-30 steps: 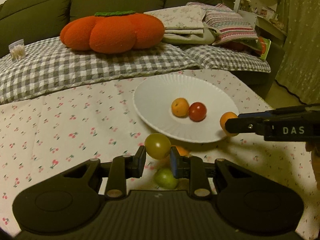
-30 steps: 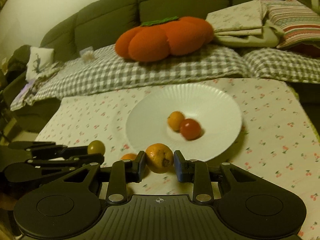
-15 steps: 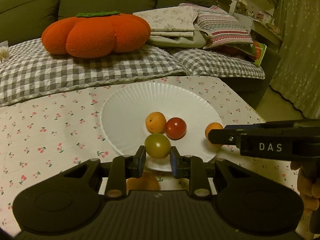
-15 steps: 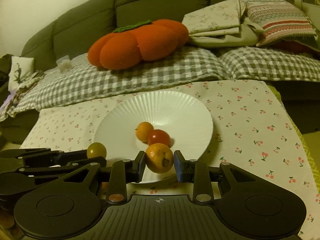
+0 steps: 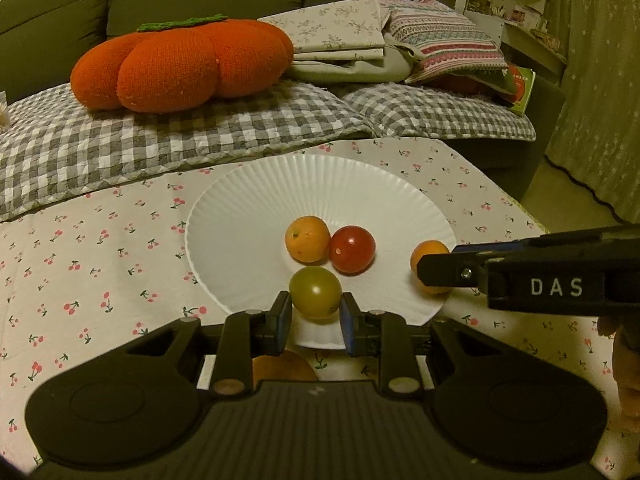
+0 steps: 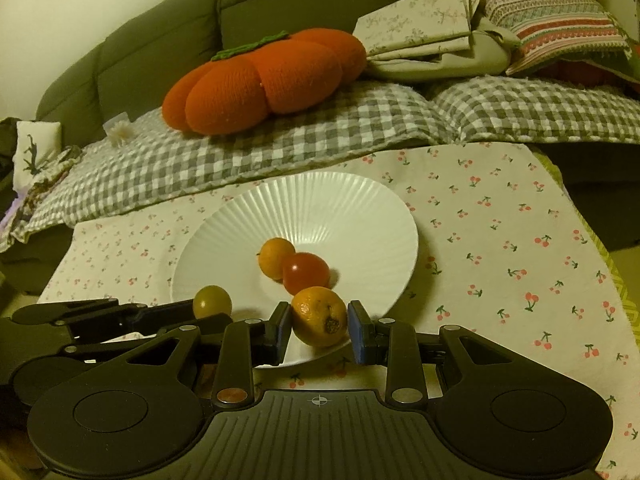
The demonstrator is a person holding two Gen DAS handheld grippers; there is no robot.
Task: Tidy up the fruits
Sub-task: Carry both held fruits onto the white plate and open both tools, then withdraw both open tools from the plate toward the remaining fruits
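Observation:
A white ribbed plate [image 5: 256,236] [image 6: 360,216] lies on the cherry-print tablecloth and holds a small orange [image 5: 307,239] [image 6: 275,257] and a red tomato [image 5: 352,249] [image 6: 306,272]. My left gripper [image 5: 315,314] is shut on a green tomato [image 5: 315,292] [image 6: 212,302] over the plate's near rim. My right gripper [image 6: 319,330] [image 5: 434,270] is shut on a small spotted orange [image 6: 319,316] [image 5: 428,258], held over the plate's near right edge. Another orange fruit [image 5: 282,366] lies on the cloth under the left gripper, mostly hidden.
Behind the table a sofa carries a checked blanket [image 5: 180,136], an orange pumpkin cushion [image 5: 180,64] [image 6: 264,84] and folded linens [image 5: 360,40]. The table's right edge [image 6: 592,240] drops to the floor. A curtain [image 5: 600,100] hangs at the right.
Both grippers have moved forward over the plate, each carrying its fruit. The plate fruits look nearer; a green fruit on the cloth has gone out of view.

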